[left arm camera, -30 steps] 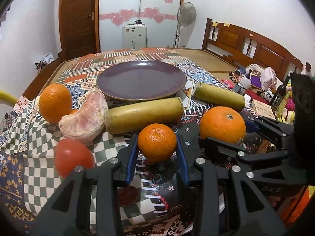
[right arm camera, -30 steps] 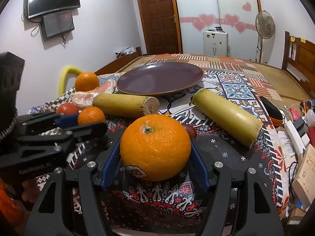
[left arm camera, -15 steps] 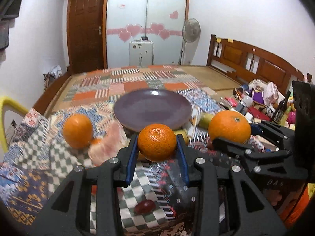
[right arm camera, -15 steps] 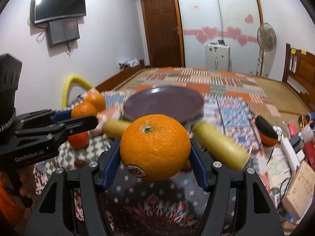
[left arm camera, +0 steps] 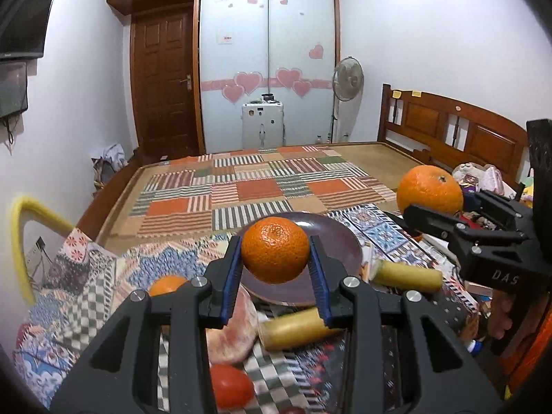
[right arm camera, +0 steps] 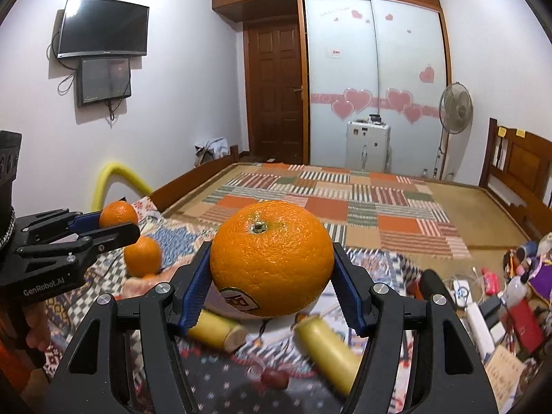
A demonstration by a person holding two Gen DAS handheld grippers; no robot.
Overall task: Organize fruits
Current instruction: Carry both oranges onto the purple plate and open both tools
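Observation:
My left gripper is shut on a small mandarin and holds it in the air above the near rim of the purple plate. My right gripper is shut on a large stickered orange, also lifted above the table; it shows at the right of the left wrist view. On the patterned cloth lie another orange, a peeled pomelo piece, a red tomato and two yellow sugarcane pieces.
A yellow chair back stands at the table's left. A cluttered pile of bottles, boxes and cables lies to the right. A small dark grape lies on the cloth. A wide mat-covered bed lies beyond the table.
Both grippers have lifted their fruit up off the table and risen well above it. The plate and the other fruit now sit lower in both views.

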